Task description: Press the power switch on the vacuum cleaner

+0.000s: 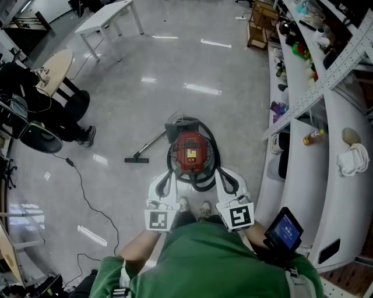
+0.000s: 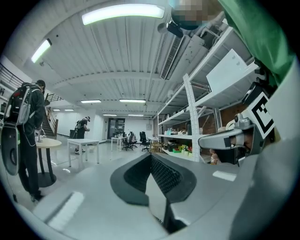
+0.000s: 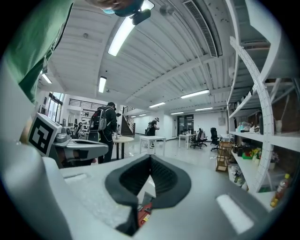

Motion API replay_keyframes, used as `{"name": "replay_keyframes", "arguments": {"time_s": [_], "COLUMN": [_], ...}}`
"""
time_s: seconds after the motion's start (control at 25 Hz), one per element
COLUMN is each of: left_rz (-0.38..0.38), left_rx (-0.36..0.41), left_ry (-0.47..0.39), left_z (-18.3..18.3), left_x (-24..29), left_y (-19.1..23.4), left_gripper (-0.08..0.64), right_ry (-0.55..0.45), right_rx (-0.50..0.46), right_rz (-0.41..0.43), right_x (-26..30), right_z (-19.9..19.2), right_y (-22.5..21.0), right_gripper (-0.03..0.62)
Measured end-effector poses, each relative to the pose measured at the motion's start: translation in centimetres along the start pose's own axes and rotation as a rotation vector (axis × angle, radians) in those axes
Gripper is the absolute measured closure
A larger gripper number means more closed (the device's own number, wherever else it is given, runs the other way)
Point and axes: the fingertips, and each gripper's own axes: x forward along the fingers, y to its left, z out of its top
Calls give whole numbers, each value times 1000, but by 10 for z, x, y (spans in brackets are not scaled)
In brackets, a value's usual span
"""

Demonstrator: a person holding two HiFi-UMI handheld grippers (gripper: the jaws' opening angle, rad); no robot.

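Observation:
A red vacuum cleaner [image 1: 191, 151] stands on the grey floor right in front of the person's feet, with its black hose [image 1: 204, 180] looped round it. Its wand ends in a floor nozzle [image 1: 137, 159] to the left. My left gripper [image 1: 167, 173] and right gripper [image 1: 220, 171] hover low on either side of the cleaner's near end, both pointing forward. In the left gripper view, the left gripper [image 2: 151, 158] has its black pads closed together on nothing. The right gripper [image 3: 151, 159] is likewise shut and empty, and a sliver of the red vacuum cleaner [image 3: 143, 213] shows below its pads.
White shelving [image 1: 326, 134] with bottles and small items runs along the right. A black cable [image 1: 87, 201] trails over the floor at left. A person [image 1: 52, 110] sits by a round table [image 1: 57, 65] at far left, and a white table [image 1: 111, 17] stands further back. A small screen [image 1: 284, 229] sits by my right arm.

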Motion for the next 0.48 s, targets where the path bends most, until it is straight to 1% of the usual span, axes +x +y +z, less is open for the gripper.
{"name": "replay_keyframes", "arguments": {"time_s": [0.24,0.48], "left_rz": [22,18], "left_rx": [-6,-3], "left_ry": [-50,-61], "left_z": [19,22], "left_x": [-24,-35], "left_y": [-12,-24], "left_gripper": [552,552], "right_ry": [-33,-50], "right_rx": [-3,-3], "right_rz": [11,28], "right_x": [-16,-24], "right_z": [14,16], "right_y": [7,11], "right_gripper": [592,591]}}
